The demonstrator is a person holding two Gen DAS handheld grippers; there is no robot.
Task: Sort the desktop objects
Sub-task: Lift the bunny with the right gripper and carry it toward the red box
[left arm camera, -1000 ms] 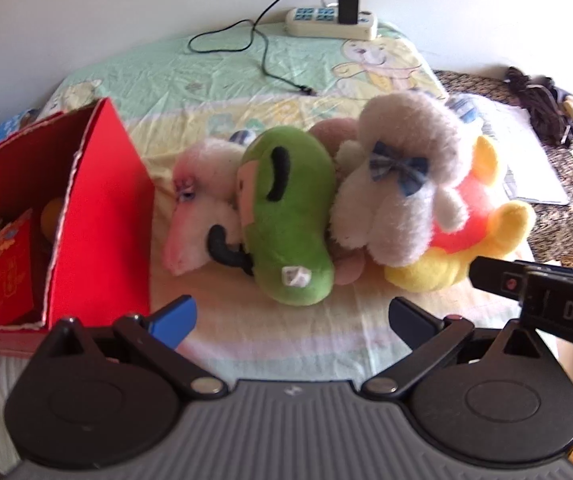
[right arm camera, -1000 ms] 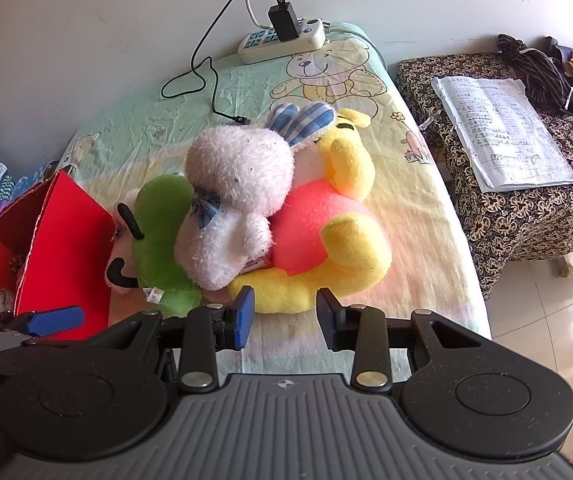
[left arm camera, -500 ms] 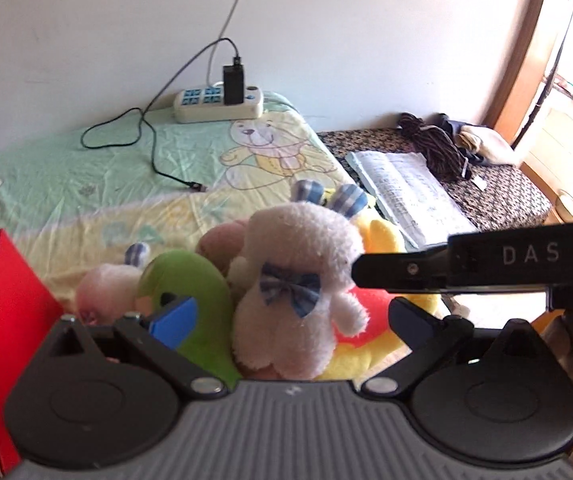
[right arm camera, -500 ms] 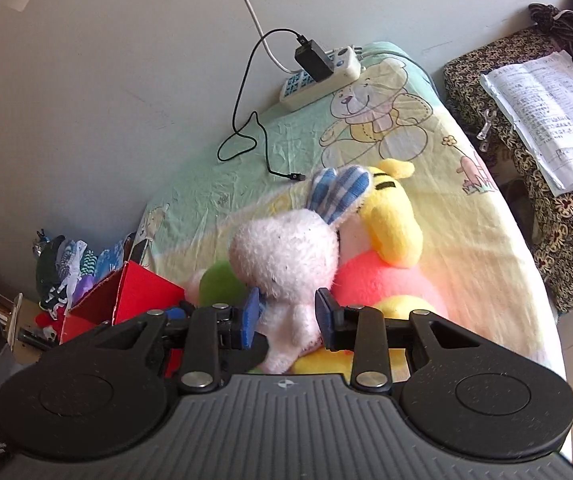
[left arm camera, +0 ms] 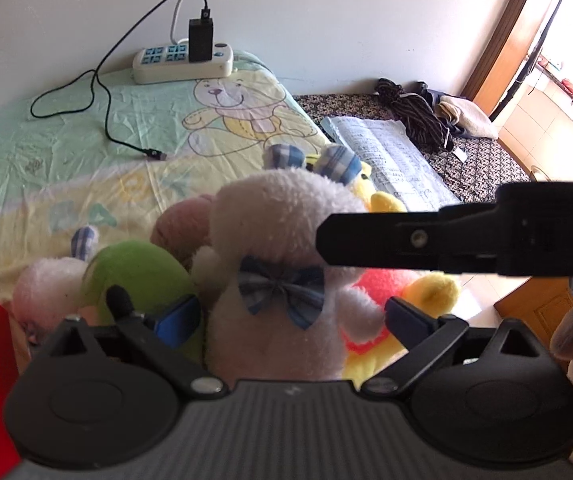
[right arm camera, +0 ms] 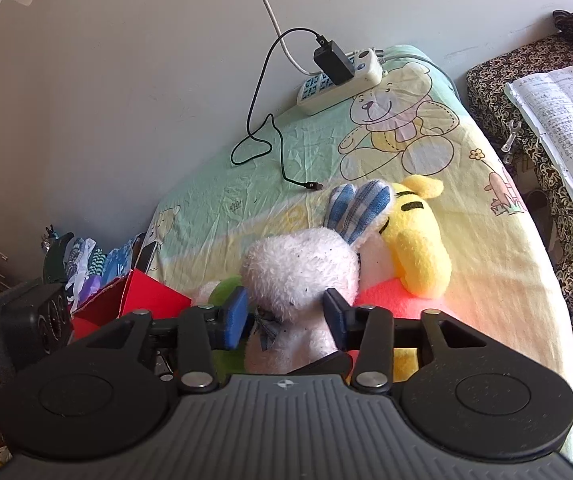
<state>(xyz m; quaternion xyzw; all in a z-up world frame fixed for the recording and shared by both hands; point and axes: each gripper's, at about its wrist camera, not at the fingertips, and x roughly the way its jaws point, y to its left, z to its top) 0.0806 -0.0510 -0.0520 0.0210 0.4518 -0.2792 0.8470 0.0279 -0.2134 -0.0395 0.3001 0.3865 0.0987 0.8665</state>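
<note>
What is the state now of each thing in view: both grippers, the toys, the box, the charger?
left gripper: open around the white bunny.
right gripper: open, jaws astride the bunny's head.
white bunny: upright, leaning on the yellow toy.
green toy: lying.
red box: open.
charger: plugged into the power strip; its cable end lies loose.

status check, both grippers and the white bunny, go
Left gripper open, straddling white bunny. Right gripper open around bunny's neck, not clamped. Green plush and yellow plush pressed against it.
</note>
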